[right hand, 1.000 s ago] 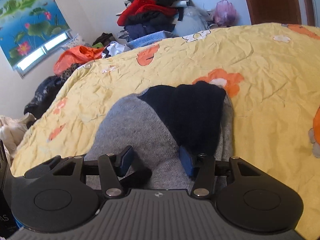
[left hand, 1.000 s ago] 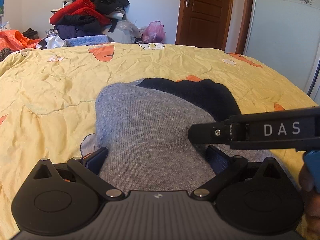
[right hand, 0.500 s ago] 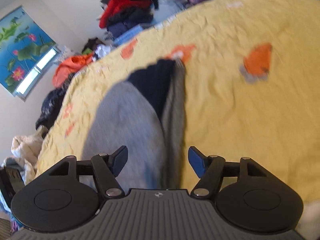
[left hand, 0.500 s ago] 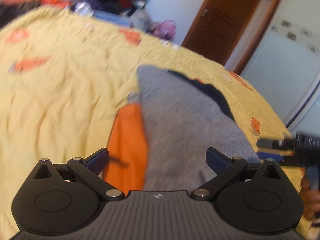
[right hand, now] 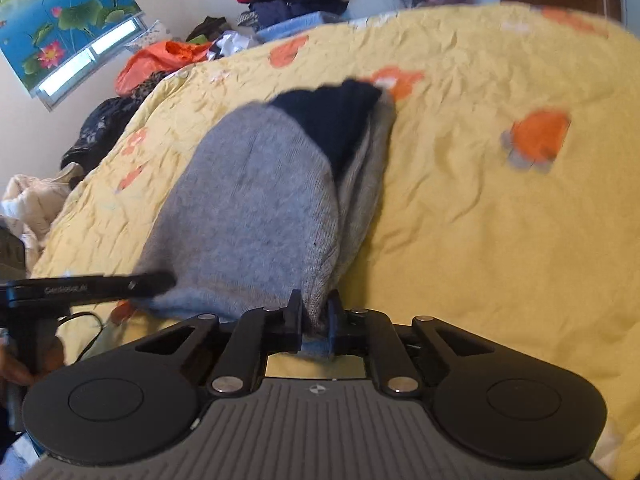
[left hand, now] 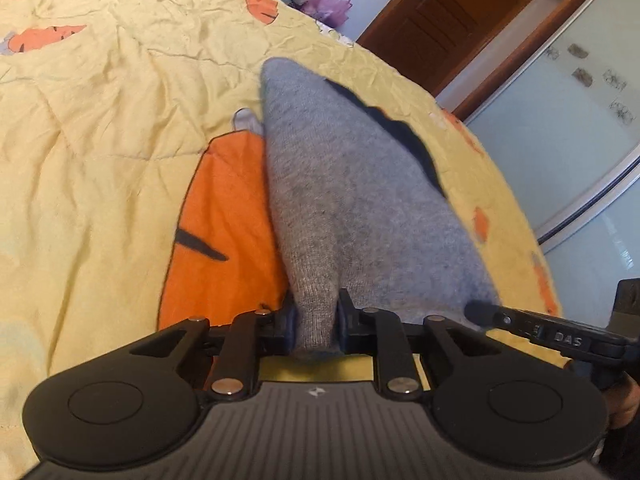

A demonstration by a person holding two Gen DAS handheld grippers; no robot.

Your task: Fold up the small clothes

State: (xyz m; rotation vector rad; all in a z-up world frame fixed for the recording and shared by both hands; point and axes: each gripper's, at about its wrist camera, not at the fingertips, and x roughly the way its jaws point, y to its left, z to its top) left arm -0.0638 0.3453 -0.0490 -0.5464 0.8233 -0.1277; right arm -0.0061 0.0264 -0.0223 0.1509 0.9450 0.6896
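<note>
Claws are now pinching where they were wide apart a moment ago: left claw [left hand: 314,326] and right claw [right hand: 314,322] are each gripping the grey sweater [left hand: 360,208] near the bed's [left hand: 100,120] near edge, getting ready for folding.

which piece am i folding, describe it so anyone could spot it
Find the yellow flowered quilt covering the bed. Spread on its middle lies a grey knit garment with a navy panel at its far end, the only clothing both grippers pinch.

Your left gripper [left hand: 314,326] and right gripper [right hand: 314,320] are each pinched on the sweater's [left hand: 360,208] near edge.
</note>
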